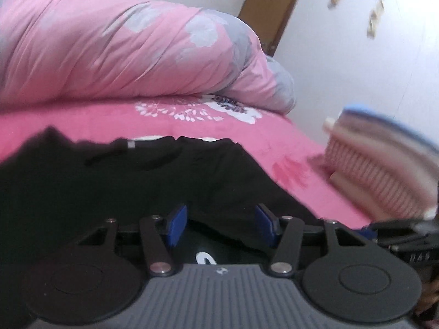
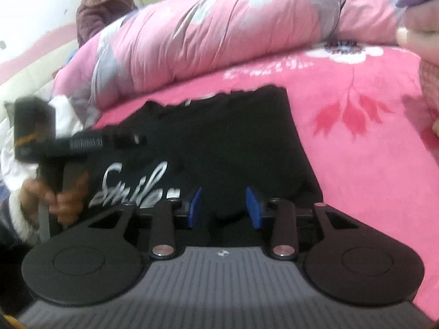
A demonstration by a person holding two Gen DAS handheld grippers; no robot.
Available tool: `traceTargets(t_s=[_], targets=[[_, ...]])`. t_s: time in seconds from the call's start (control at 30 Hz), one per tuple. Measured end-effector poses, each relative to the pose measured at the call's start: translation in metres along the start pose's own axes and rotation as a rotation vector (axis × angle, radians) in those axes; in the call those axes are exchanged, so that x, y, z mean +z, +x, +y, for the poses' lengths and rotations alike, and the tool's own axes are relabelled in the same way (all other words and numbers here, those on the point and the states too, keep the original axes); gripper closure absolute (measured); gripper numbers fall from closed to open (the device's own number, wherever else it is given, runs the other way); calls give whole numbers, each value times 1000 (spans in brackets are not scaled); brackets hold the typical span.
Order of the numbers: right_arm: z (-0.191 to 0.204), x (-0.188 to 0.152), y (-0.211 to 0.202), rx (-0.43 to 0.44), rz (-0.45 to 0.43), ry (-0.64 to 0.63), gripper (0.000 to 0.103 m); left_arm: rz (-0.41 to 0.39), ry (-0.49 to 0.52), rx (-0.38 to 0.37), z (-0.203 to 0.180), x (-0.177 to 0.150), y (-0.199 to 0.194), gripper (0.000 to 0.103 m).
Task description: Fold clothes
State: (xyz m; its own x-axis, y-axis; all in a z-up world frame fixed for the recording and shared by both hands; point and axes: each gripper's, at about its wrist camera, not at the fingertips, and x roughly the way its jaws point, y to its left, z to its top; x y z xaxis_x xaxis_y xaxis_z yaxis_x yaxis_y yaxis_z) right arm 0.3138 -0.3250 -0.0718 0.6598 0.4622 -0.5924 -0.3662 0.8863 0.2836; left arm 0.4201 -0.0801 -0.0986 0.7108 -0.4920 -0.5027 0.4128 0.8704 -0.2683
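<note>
A black garment [image 1: 170, 175] lies spread on the pink flowered bedsheet [image 1: 247, 134]. In the right wrist view, silver "Smile" lettering [image 2: 134, 183] shows on the black garment [image 2: 233, 137]. My left gripper [image 1: 221, 226] hovers low over its near edge, open, blue pads [image 1: 177, 226] wide apart with cloth behind them. My right gripper [image 2: 223, 207] is open too, over the garment's near right part, with nothing pinched. A hand [image 2: 63, 200] holds the left device at that view's left edge.
A rolled pink and grey floral quilt [image 1: 123, 49] lies across the bed behind the garment. A blurred pink ribbed thing with a blue edge [image 1: 370, 170] hangs at the right. A person in a purple jacket [image 2: 101, 8] is beyond the bed. Bare sheet [image 2: 370, 164] lies right of the garment.
</note>
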Motion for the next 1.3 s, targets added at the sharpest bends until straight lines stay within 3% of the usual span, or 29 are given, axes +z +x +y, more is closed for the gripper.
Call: traceTargets(t_s=[0.13,0.23,0.4,0.5,0.6,0.73,0.8,1.13,1.3], targets=[[4,-11,18,-24,64,-53,79,75,81,157,-14,-17,-2,51],[10,-18,15,-31,98,-120,79,57,82,165,-13,-18,-4,52],[5,-11,-4,-12,134,-108,79,14,115,227,-15,-17,-16,52],[0,4,-14,-48,42,-102,79,-24,181,283,-23,-15,-27,49],[-14,12,-8,-87,-9,-43,78,-2,237,327,-31,-14,-28,48],[-22,-5,20,-118,88,-26,78,80,181,391,-25,-16,-25,48],[-18,-3,9,-119,72,-10,77,85,146,401,-23,-14,-35,48],[30,15,-53,-100,-12,-1,77,44,18,458,-38,-13,-129,24],[63,23,-82,-81,-34,-28,77,43,-25,457,-48,-27,-168,22]])
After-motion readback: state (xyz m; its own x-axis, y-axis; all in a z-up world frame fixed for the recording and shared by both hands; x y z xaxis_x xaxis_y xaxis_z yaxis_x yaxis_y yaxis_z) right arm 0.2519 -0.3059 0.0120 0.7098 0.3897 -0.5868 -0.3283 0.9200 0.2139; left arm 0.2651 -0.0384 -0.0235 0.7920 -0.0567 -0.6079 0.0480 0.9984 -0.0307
